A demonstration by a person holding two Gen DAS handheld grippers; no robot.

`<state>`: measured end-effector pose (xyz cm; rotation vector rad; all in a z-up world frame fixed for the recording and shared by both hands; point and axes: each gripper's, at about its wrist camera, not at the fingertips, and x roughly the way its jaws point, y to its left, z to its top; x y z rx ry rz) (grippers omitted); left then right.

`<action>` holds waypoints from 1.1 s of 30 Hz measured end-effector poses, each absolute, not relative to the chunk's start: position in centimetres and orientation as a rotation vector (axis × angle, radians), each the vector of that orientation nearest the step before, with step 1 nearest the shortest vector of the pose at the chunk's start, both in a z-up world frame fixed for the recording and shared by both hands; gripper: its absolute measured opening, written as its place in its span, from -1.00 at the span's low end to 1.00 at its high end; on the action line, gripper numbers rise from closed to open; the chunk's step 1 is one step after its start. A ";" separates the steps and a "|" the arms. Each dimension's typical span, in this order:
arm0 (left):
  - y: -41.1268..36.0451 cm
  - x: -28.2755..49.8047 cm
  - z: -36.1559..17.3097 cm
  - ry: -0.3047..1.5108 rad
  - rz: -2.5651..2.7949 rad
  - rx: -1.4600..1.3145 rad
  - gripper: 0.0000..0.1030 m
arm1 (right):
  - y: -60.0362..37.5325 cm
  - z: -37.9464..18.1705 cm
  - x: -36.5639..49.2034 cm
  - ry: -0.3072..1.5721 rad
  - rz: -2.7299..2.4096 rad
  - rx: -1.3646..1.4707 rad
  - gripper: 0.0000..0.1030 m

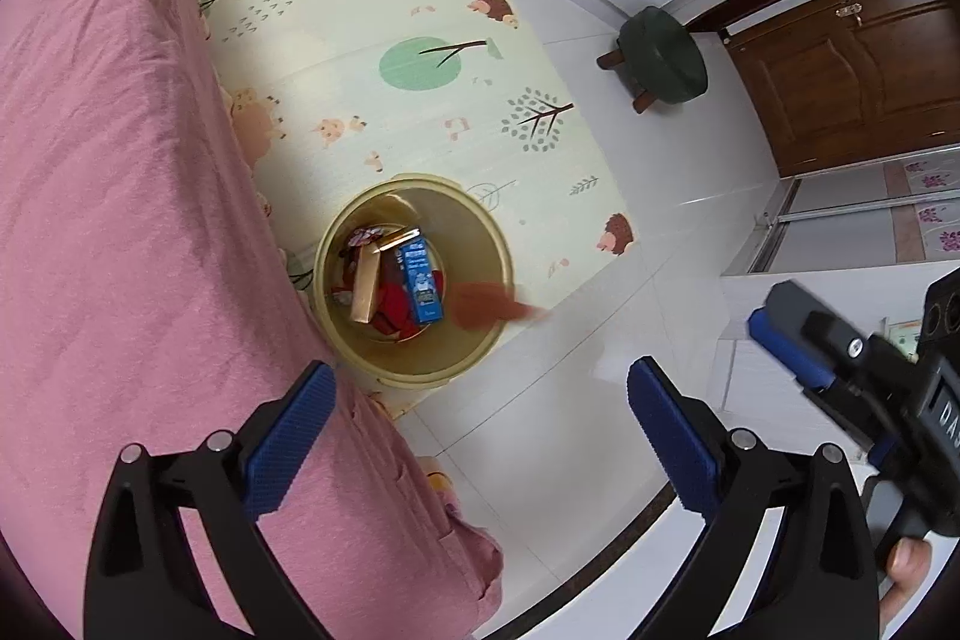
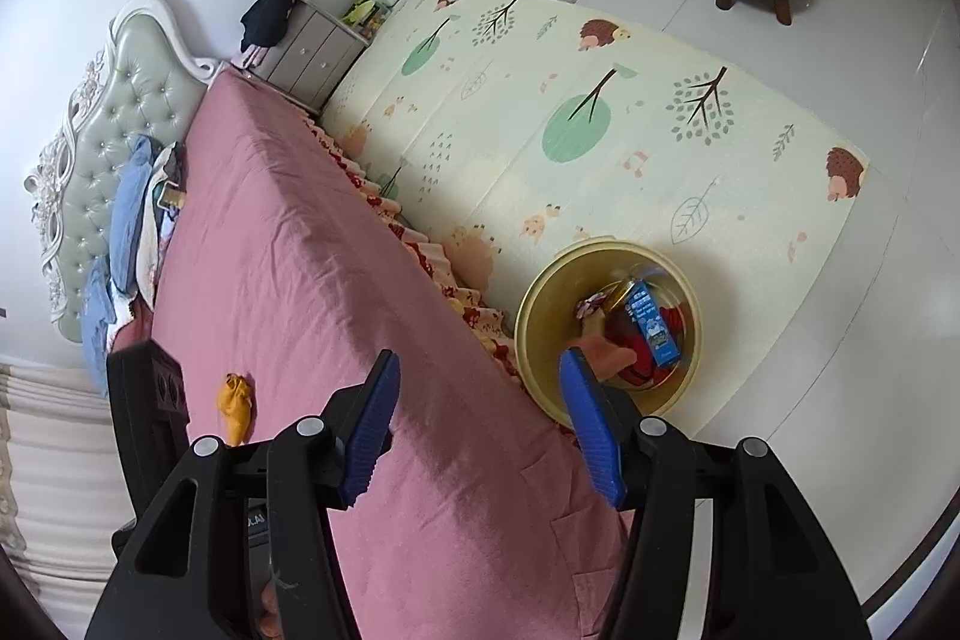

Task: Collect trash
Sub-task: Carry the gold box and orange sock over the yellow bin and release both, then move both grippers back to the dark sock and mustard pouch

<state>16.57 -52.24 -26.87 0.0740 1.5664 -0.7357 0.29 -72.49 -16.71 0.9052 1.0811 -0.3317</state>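
Note:
A yellow bin (image 1: pixel 480 340) stands on the play mat beside the bed and holds a blue carton (image 1: pixel 422 283), a tan box and red wrappers. A blurred reddish-brown piece (image 1: pixel 489 307) is in the air over the bin's rim; it also shows in the right wrist view (image 2: pixel 606 355). My left gripper (image 1: pixel 480 436) is open and empty above the bed's edge. My right gripper (image 2: pixel 480 427) is open and empty, high above the bin (image 2: pixel 540 334). A crumpled orange wrapper (image 2: pixel 235 406) lies on the pink bedsheet (image 2: pixel 300 280).
The bed with pink sheet (image 1: pixel 108 160) fills the left. A green stool (image 1: pixel 660 55) stands on the white tile floor near a brown door (image 1: pixel 852 70). A nightstand (image 2: pixel 312 52) and pillows (image 2: pixel 129 196) are at the bed's head.

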 end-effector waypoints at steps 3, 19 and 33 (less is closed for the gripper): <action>-51.4 16.7 -26.5 1.562 -0.725 0.071 0.89 | -72.4 -16.5 0.4 1.080 -0.333 0.907 0.07; -39.4 18.5 -23.2 1.455 -0.569 -0.038 0.89 | -61.6 -14.7 6.0 1.116 -0.121 0.777 0.07; -21.9 20.4 -22.6 1.364 -0.336 -0.091 0.90 | -43.7 -15.4 11.3 1.202 0.104 0.641 0.31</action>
